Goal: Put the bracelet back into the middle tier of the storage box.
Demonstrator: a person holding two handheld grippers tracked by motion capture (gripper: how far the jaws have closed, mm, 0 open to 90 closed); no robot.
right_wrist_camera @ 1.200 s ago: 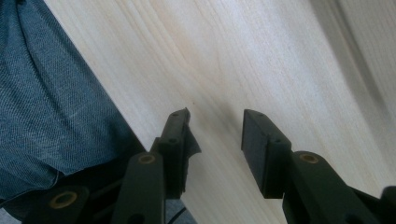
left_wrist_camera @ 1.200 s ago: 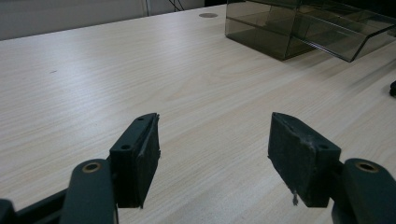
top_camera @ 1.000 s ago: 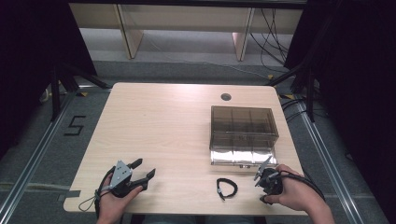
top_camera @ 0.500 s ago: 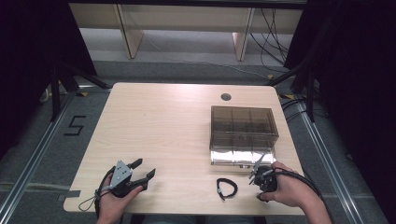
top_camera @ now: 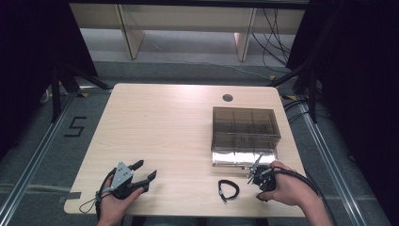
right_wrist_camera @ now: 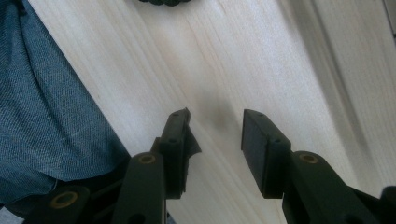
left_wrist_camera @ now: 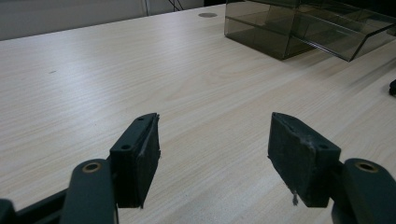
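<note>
My left gripper [top_camera: 147, 169] rests on the wooden table [top_camera: 169, 127] near its front left, held in a hand, jaws wide open and empty. In the left gripper view its pads [left_wrist_camera: 140, 158] frame bare wood. My right gripper [top_camera: 261, 183] is at the front right, tipped down toward the tabletop, just in front of a smoky clear compartment box [top_camera: 243, 134]. Its jaws [right_wrist_camera: 215, 121] stand partly apart over bare wood with nothing between them. A small black loop [top_camera: 228, 189] lies on the table just left of the right gripper, and the loop [right_wrist_camera: 163, 2] peeks in at the top edge of the right gripper view.
The compartment box [left_wrist_camera: 299, 28] stands far right in the left gripper view. A round cable hole [top_camera: 227, 98] sits behind the box. The table's front edge and a person's blue-jeaned leg [right_wrist_camera: 42, 116] lie close beside the right gripper. Shelving and cables stand beyond the table.
The right hand has shifted a little left toward the black loop and tipped its gripper downward. The left gripper has not moved.
</note>
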